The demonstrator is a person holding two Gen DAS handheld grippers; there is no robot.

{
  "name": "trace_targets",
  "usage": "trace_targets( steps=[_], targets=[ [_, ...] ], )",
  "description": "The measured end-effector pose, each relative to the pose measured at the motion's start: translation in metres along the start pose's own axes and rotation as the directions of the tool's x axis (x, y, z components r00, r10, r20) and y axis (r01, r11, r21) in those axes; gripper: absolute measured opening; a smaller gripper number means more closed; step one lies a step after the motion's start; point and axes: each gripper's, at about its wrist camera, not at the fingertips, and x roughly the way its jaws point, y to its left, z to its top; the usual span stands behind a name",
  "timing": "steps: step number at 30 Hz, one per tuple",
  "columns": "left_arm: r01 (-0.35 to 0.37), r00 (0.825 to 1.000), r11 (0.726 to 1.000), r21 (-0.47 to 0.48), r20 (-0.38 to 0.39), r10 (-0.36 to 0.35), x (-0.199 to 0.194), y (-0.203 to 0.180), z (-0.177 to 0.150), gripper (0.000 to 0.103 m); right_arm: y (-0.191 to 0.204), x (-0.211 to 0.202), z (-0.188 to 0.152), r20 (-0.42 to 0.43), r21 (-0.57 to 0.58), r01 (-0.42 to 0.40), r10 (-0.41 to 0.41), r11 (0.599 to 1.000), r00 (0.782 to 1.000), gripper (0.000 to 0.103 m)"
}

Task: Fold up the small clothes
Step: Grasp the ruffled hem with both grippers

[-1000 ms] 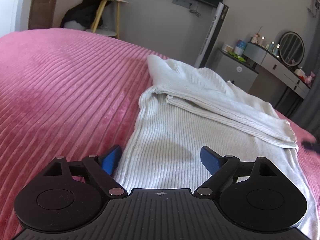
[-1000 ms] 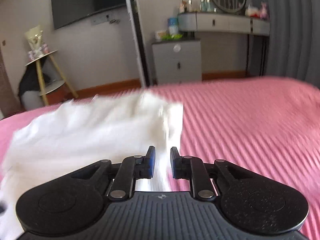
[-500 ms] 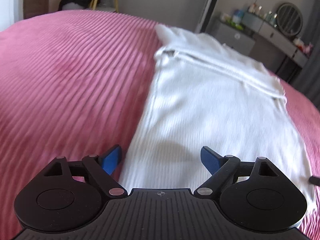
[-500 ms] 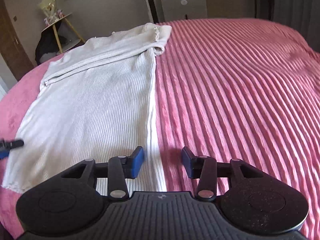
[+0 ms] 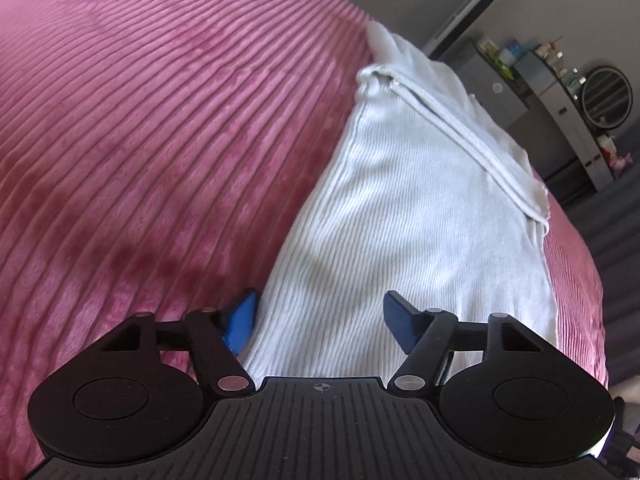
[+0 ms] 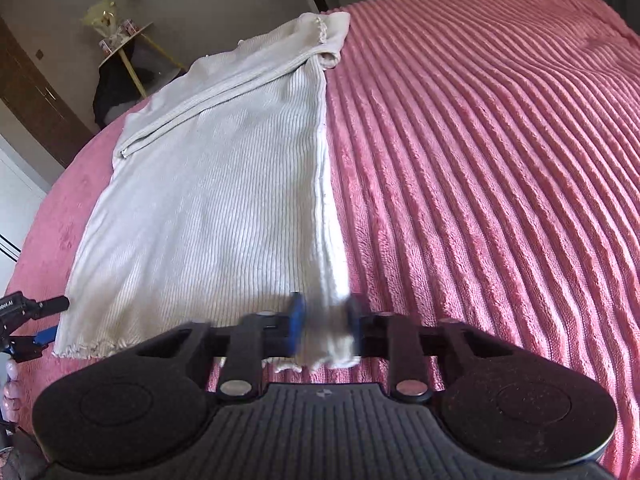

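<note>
Across both wrist views a pink ribbed bedspread [image 6: 480,160] is seen covering the bed. On it a white ribbed garment [image 6: 208,208] is laid flat, lengthwise away from the cameras, with its sleeves folded across the far end. Beyond the bed a grey dresser [image 5: 560,108] with a round mirror [image 5: 606,96] is seen in the left view, and a small side table [image 6: 124,40] in the right view.

The near right hem corner of the garment is bunched between the blue pads of the right gripper [image 6: 325,326]; its jaws are closing, nearly together, and the cloth is pinched. The left gripper [image 5: 320,316] is held over the near left edge of the garment; its jaws are closing but stand wide, one pad beside the cloth edge on the bedspread, the other above the cloth, and nothing is clamped.
</note>
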Motion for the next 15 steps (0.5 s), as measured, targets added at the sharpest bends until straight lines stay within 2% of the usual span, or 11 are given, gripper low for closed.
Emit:
trace_targets(
  steps=[5,11,15],
  targets=[
    [-0.013,0.999,1.0,0.009,-0.038,0.013,-0.002,0.004,-0.001,0.055,-0.003,-0.002,-0.001,-0.007,0.011,-0.023,0.023,1.0,1.0,0.013],
    [-0.004,0.993,0.996,0.087,-0.114,0.014,0.0,0.003,-0.001,0.051,-0.01,0.0,0.0,-0.025,0.048,-0.058,0.059,0.997,0.998,0.015],
    [0.01,0.987,0.993,0.118,-0.158,0.009,0.002,0.006,0.003,0.042,-0.011,0.003,0.0,-0.038,0.059,-0.067,0.069,0.996,0.997,0.015]
  ],
)
